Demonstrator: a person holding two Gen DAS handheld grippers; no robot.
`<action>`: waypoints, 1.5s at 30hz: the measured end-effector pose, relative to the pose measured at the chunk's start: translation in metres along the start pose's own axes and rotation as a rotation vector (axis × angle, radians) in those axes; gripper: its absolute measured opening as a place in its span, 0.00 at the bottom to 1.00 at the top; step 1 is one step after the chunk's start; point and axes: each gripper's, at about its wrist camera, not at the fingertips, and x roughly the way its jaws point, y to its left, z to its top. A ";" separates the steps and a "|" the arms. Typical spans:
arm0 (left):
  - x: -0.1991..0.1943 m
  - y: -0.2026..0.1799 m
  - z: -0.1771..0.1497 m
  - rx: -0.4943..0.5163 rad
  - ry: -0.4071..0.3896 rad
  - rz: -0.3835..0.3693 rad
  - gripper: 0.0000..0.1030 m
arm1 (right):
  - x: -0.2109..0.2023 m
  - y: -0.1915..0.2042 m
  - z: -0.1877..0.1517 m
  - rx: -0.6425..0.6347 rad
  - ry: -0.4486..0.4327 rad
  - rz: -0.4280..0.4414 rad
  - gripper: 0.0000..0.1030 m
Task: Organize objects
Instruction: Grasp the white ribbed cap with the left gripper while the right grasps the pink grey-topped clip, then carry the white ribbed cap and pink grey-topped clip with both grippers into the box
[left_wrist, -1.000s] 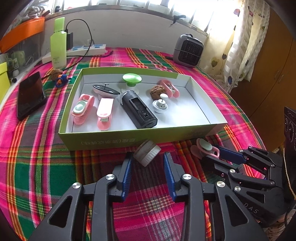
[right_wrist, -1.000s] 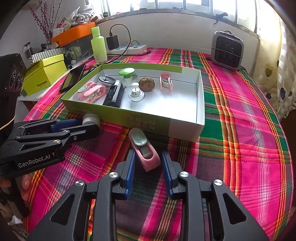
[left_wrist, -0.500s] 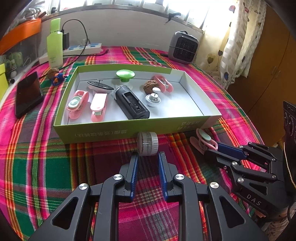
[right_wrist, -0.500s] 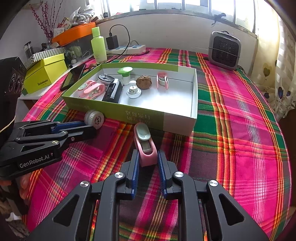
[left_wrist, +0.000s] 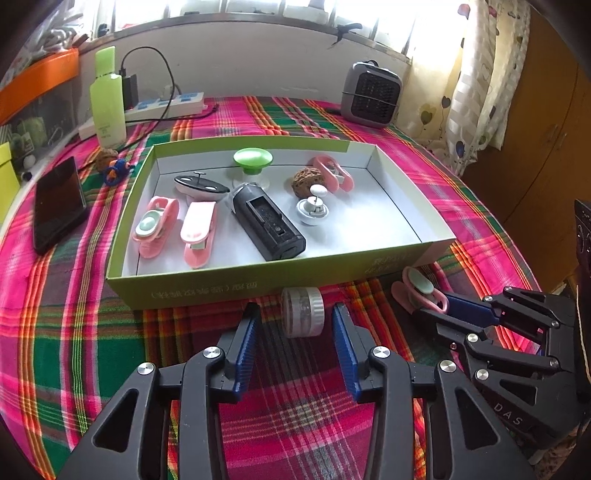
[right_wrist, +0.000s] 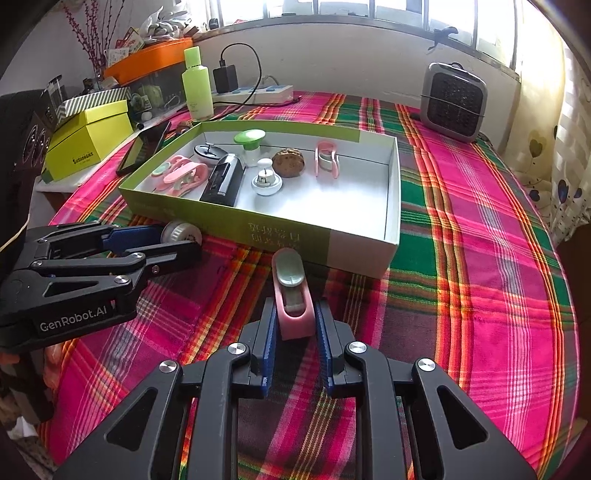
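A green box holds pink clips, a black device, a green-topped knob, a walnut and a white knob. A small white ribbed wheel lies on the plaid cloth in front of the box. My left gripper is open, its fingers on either side of the wheel with gaps. My right gripper is shut on a pink clip just before the box's front wall.
A phone, a green bottle, a power strip and a small grey heater stand around the box. A yellow box sits at the far left. The table edge curves away at the right.
My left gripper has opened and let go of the white wheel, which now lies on the cloth. My right gripper stays shut on the pink clip.
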 end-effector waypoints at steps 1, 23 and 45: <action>0.001 0.000 0.001 0.000 0.000 0.003 0.37 | 0.001 0.000 0.001 -0.003 0.000 -0.001 0.21; 0.003 0.000 0.004 0.000 -0.005 0.051 0.17 | 0.003 0.000 0.006 0.003 -0.007 0.002 0.18; -0.008 -0.001 -0.003 -0.006 -0.013 0.056 0.17 | -0.004 0.003 0.002 0.022 -0.021 0.006 0.18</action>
